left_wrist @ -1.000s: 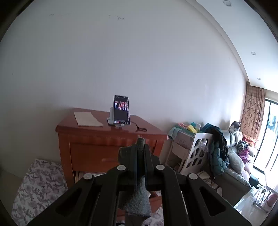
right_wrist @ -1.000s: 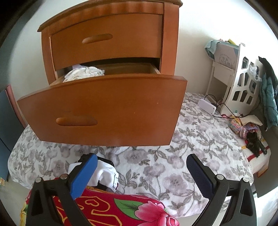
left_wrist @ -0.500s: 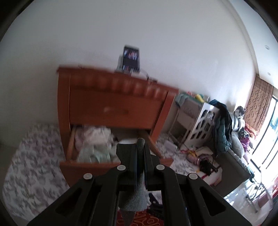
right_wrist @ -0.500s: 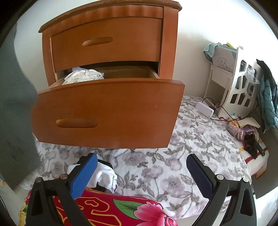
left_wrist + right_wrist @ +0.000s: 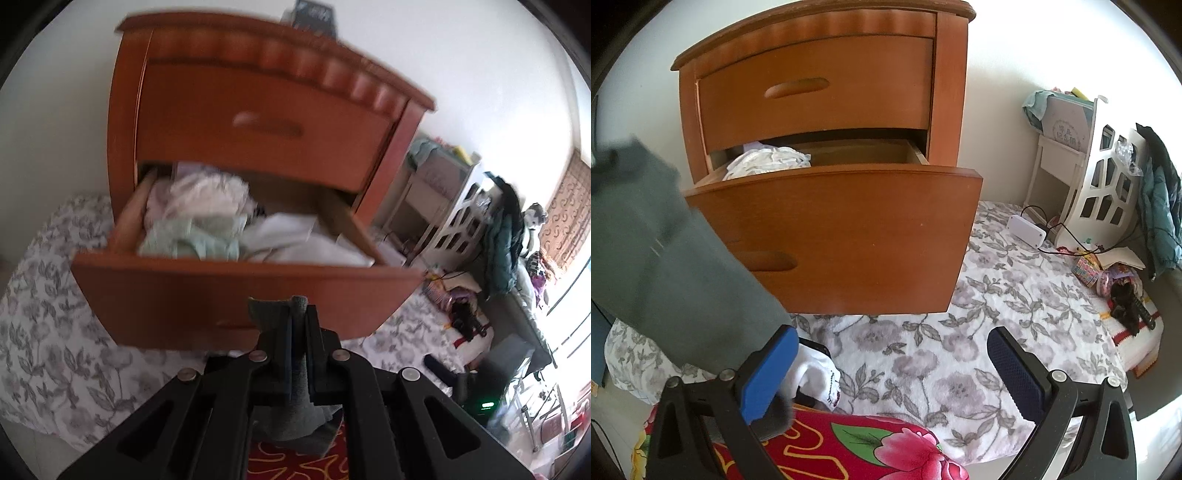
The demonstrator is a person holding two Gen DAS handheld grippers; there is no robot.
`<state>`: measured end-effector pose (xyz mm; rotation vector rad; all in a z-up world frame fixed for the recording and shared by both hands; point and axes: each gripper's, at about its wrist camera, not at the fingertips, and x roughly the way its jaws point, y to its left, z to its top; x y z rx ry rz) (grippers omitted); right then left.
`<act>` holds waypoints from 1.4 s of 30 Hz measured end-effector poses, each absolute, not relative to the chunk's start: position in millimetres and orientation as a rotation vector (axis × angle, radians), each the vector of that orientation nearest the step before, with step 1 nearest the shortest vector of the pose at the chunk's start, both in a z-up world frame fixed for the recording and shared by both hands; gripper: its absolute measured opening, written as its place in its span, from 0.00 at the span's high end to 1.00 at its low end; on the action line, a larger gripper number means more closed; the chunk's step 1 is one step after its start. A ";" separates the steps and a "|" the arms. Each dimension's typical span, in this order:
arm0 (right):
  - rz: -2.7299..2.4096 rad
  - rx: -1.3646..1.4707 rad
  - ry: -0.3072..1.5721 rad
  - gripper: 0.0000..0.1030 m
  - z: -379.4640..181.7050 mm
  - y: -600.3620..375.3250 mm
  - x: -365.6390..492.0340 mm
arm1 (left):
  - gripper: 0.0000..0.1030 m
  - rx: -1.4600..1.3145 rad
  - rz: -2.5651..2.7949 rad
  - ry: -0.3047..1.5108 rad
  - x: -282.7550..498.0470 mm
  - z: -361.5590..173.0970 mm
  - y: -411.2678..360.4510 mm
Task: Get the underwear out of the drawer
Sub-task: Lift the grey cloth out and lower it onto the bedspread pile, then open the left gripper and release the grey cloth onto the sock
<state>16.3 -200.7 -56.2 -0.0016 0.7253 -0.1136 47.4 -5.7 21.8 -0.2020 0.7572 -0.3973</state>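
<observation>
The left gripper (image 5: pixel 298 325) is clamping a grey-green garment (image 5: pixel 295 413), its jaws pressed together on the fabric, which is hanging down in front of the open lower drawer (image 5: pixel 236 291) of the wooden nightstand (image 5: pixel 945 92); the left wrist view is blurring, so the pale folded clothes (image 5: pixel 199 221) heaped inside the drawer are hard to tell apart. In the right wrist view the same garment (image 5: pixel 665 258) is covering the near left side, hiding part of the drawer front and cut off at the frame edge. The right gripper (image 5: pixel 890 369) is hovering with its jaws wide apart and empty over the floral cloth (image 5: pixel 923 369), while a white item (image 5: pixel 816 376) is lying half hidden behind its left finger.
</observation>
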 end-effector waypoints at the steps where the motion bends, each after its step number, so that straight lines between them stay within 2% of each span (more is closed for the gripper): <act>1: -0.114 -0.001 0.726 0.00 -56.3 -200.9 16.5 | 0.95 -0.212 -0.394 0.778 51.2 14.5 -5.4; 11: -0.114 -0.008 0.733 0.00 -57.6 -199.7 17.4 | 0.95 -0.207 -0.301 0.999 73.8 -56.8 -7.1; 22: -0.114 -0.012 0.736 0.00 -58.4 -199.8 17.5 | 0.93 -0.182 -0.240 1.081 80.1 -82.7 -11.1; 23: -0.114 -0.012 0.736 0.00 -59.0 -200.0 17.5 | 0.91 -0.184 -0.237 1.089 80.8 -84.4 -11.5; 25: -0.113 -0.012 0.737 0.00 -59.2 -200.0 17.3 | 0.75 -0.193 -0.233 1.108 81.8 -87.2 -10.8; 26: -0.113 -0.013 0.737 0.00 -59.2 -200.0 17.2 | 0.60 -0.201 -0.236 1.116 82.0 -88.7 -10.7; 27: -0.114 -0.013 0.736 0.00 -59.0 -200.0 17.5 | 0.54 -0.207 -0.239 1.117 81.5 -89.3 -11.4; 31: -0.113 -0.013 0.739 0.00 -59.8 -200.3 17.1 | 0.51 -0.192 -0.258 1.117 78.1 -87.8 -14.2; 33: -0.113 -0.013 0.739 0.00 -60.2 -200.2 17.1 | 0.37 -0.192 -0.255 1.109 76.3 -85.3 -14.4; 37: -0.112 -0.014 0.742 0.00 -60.5 -200.0 17.3 | 0.30 -0.188 -0.217 1.088 75.3 -80.1 -10.1; 39: -0.111 -0.017 0.744 0.00 -60.8 -199.5 17.7 | 0.22 -0.193 -0.195 1.079 74.9 -78.4 -6.3; 42: -0.111 -0.023 0.744 0.00 -60.4 -198.4 17.7 | 0.19 -0.199 -0.167 1.055 73.1 -75.2 -0.2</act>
